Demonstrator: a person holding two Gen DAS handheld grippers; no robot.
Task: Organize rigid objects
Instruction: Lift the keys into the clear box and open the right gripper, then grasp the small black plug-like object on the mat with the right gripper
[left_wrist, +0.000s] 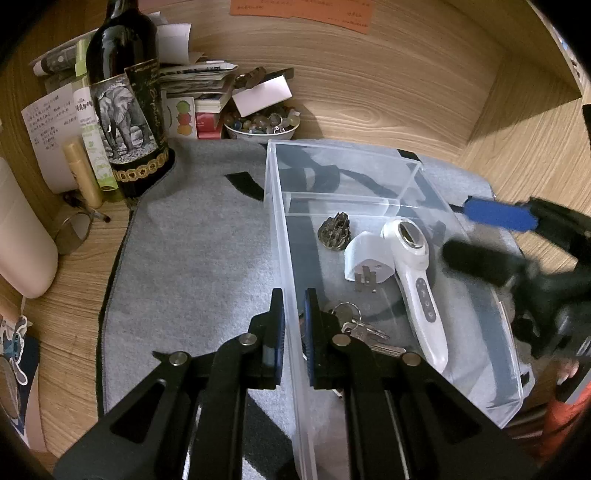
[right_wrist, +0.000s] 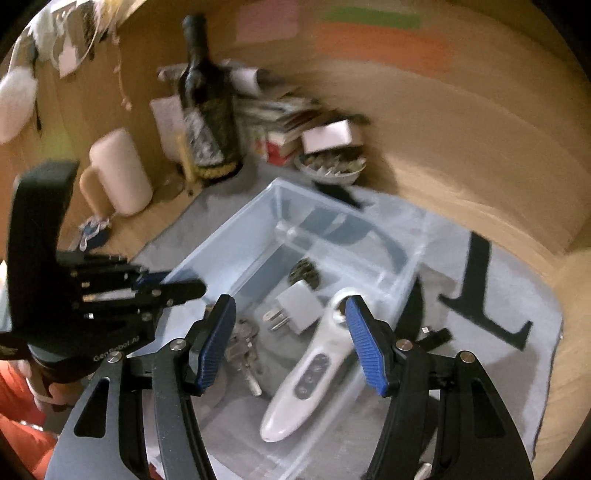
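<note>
A clear plastic bin (left_wrist: 275, 173) (right_wrist: 229, 236) sits on a grey mat (left_wrist: 192, 258). Inside lie a white handheld device (left_wrist: 417, 280) (right_wrist: 306, 369), a white plug adapter (left_wrist: 364, 260) (right_wrist: 295, 306), a bunch of keys (left_wrist: 364, 332) (right_wrist: 243, 354) and a small dark metal piece (left_wrist: 334, 232) (right_wrist: 304, 273). My left gripper (left_wrist: 294, 325) (right_wrist: 162, 284) is shut on the bin's left wall. My right gripper (right_wrist: 291, 347) (left_wrist: 480, 229) is open and empty, hovering above the bin over the device.
A dark wine bottle (left_wrist: 125, 99), a cream tube (left_wrist: 83, 173), a white cylinder (left_wrist: 22, 236), stacked papers (left_wrist: 199, 85) and a bowl of beads (left_wrist: 262, 123) crowd the wooden shelf's back left. A small black item (right_wrist: 437, 336) lies on the mat right of the bin.
</note>
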